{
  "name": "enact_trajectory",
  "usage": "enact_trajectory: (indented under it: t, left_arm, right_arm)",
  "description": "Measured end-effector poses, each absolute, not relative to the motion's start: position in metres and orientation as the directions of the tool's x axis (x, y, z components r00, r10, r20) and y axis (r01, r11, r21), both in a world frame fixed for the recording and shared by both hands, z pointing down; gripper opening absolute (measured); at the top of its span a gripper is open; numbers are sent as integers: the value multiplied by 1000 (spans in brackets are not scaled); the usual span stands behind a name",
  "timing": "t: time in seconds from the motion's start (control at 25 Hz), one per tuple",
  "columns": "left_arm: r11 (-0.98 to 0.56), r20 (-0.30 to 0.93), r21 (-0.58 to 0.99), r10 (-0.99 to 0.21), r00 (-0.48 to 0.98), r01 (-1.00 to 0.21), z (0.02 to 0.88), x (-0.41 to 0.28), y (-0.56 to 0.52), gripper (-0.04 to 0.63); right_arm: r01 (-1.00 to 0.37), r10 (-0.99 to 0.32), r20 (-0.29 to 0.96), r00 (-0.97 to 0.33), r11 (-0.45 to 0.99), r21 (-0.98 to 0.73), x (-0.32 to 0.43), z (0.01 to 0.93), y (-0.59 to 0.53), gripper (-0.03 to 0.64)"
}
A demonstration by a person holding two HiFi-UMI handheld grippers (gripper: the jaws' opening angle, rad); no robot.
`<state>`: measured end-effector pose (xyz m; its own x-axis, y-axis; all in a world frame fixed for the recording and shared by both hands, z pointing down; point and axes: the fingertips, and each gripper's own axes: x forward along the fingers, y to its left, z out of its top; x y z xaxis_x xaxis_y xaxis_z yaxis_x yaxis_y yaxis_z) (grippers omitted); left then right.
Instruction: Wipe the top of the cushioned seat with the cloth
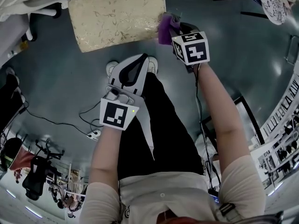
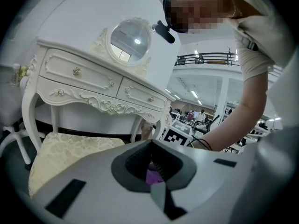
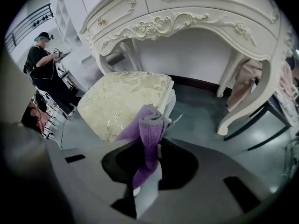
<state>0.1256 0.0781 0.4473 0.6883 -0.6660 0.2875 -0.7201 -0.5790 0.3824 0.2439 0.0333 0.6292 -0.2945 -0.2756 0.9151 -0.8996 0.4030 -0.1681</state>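
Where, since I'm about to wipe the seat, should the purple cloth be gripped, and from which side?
Probably at one bunched end, where the right gripper holds the cloth now, coming from above: it's limp, so the free part would drape flat on the level top of the seat.

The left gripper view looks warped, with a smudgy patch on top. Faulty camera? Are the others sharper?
Left gripper view: a wide-angle lens bows the dressing table and darkens the corners; the mosaic hides a face. Right gripper view: same bowing, purple cloth close to the lens a little soft. Head view: cushioned seat sharp, pale glare on the floor.
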Motion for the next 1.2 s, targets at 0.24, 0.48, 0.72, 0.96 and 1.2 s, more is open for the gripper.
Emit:
enact_trajectory:
  t: [0.24,0.48,0.72,0.96,1.2]
  left_arm:
    - [-591,272,387,-661,700,-708,438,131,83,12]
    - [-592,242,401,-667,704,-699,405,112,75,12]
    - [-614,248,311,-684,686,-725,365,68,59,12]
    - [-616,208,231,-725,657,-753,305,24,40,12]
    - [-606,184,171,-755,630,-777,235,-25,23,12]
  right_arm:
    - [-922,-361,890,-280,358,-145,252,606,35,84]
    - [-917,-455,829,-327,365,-161,229,543,33,84]
    - [-918,-538,748,-388,294,-264,199,473,36,84]
    - [-891,-615,648,-449,357,-279,143,392,29,84]
    - [-881,-691,547,-472,384,-276,101,297,17,86]
